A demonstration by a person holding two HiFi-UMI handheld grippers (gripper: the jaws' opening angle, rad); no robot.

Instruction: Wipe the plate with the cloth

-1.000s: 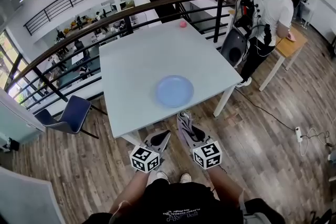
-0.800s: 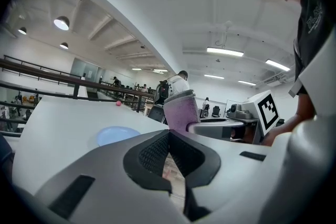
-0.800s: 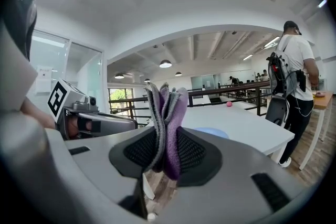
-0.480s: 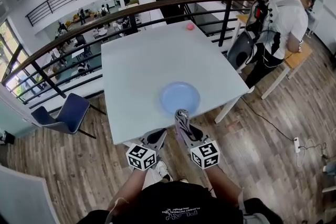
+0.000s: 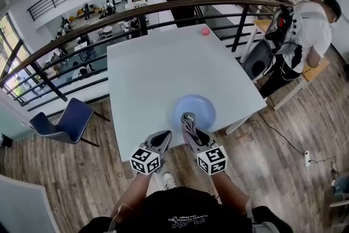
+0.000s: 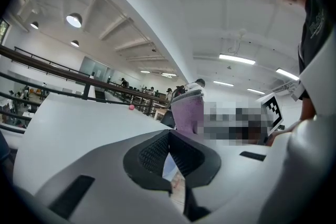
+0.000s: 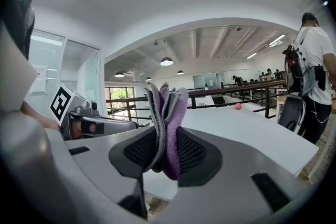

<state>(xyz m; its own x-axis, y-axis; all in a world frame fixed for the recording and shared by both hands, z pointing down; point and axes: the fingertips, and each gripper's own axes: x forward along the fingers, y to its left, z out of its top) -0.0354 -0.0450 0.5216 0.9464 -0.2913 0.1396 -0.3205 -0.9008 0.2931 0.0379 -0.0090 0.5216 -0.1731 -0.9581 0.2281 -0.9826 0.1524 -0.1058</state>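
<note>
A light blue plate (image 5: pixel 199 107) lies near the front edge of the white table (image 5: pixel 152 73). My right gripper (image 5: pixel 189 124) is shut on a folded purple and grey cloth (image 5: pixel 188 118), and the cloth's tip hangs at the plate's near rim. In the right gripper view the cloth (image 7: pixel 168 113) stands upright between the pads of the right gripper (image 7: pixel 166 148). My left gripper (image 5: pixel 163 137) hovers beside it at the table's front edge, left of the plate. The left gripper (image 6: pixel 169 140) has its jaws closed with nothing in them. The cloth (image 6: pixel 188 110) shows just beyond.
A small pink ball (image 5: pixel 205 31) rests at the table's far right corner. Behind the table runs a dark railing (image 5: pixel 136 13). A blue chair (image 5: pixel 65 120) stands to the left on the wooden floor. A person with a backpack (image 5: pixel 305 35) stands at a wooden table on the right.
The view has shifted toward the table, so the plate now lies closer to both grippers. The right gripper's cloth has reached the plate's near rim. The person on the right moved a little.
</note>
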